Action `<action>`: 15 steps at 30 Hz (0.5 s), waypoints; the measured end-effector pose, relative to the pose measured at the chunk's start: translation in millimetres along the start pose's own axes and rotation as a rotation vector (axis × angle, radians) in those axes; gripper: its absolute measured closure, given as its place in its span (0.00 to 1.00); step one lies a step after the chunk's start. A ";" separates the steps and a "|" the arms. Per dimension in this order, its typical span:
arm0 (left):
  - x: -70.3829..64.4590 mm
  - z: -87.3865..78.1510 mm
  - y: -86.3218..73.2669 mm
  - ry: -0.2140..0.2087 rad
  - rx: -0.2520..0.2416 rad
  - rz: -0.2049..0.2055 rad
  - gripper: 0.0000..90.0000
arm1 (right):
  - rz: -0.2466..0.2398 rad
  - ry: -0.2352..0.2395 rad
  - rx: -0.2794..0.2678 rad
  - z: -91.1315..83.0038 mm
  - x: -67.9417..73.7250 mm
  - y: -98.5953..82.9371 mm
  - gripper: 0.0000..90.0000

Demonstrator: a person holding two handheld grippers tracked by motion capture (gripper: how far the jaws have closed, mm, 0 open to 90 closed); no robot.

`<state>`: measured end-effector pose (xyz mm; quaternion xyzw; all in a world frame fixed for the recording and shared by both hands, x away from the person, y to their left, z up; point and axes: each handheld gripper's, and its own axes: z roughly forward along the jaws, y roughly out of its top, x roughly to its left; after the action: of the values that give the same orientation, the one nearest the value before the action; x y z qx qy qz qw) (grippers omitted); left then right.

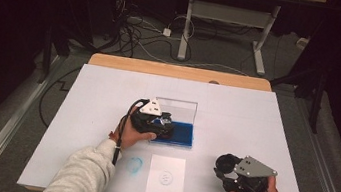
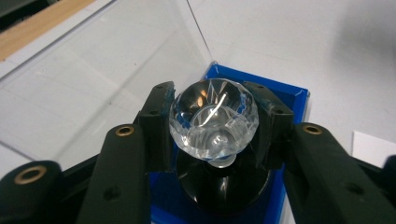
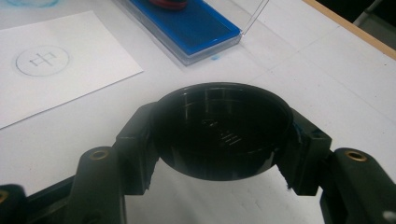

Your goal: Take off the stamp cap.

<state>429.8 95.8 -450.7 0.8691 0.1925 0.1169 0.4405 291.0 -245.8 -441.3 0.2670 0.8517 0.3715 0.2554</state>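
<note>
You are pressing stamp [image 2: 214,122] onto blue ink pad [image 1: 181,132], frame centre; left gripper [image 2: 214,126] jaws closing tight on its crystal handle. Right gripper [image 3: 219,135], lower right, is clamping black cap [image 3: 219,130]. Next, I think: lifting straight, moving to paper [image 1: 165,180], lower centre.

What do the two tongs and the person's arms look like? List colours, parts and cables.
Both the left tongs and right tongs are black, each topped by a grey three-cornered plate with a black cable trailing back. Their jaws carry brass-coloured rivets. The left arm wears a light grey sleeve.
</note>
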 end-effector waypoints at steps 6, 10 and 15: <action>0.6 -5.0 5.9 -0.002 0.054 -0.027 0.61 | 0.004 -0.005 0.001 0.5 -0.1 0.1 0.43; -1.2 -4.1 8.3 0.018 0.083 -0.013 0.61 | -0.002 0.002 0.005 1.3 0.9 0.6 0.43; -3.0 -4.3 5.8 0.015 0.087 -0.004 0.61 | -0.007 0.004 0.006 1.5 2.0 0.7 0.43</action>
<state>426.8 94.4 -443.5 0.8860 0.2025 0.1143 0.4011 290.7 -243.4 -442.2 0.2639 0.8543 0.3688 0.2541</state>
